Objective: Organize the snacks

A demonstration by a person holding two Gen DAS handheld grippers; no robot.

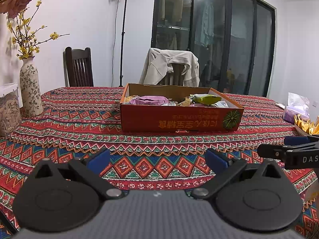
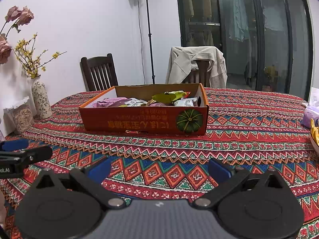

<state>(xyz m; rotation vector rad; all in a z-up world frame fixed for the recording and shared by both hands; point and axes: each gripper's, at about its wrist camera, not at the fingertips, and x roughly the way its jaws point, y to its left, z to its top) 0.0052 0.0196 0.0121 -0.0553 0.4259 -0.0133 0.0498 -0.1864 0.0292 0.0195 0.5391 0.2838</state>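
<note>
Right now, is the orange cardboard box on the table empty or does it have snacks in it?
It has snacks in it. The open-topped box holds several packets, including a purple one and a green one, showing above its front wall.

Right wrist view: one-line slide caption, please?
Open right gripper faces an orange cardboard box of snack packets on a patterned tablecloth.

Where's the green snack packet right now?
The green snack packet lies on top of the other snacks in the right half of the orange cardboard box, mid-table, ahead of both open grippers.
</note>
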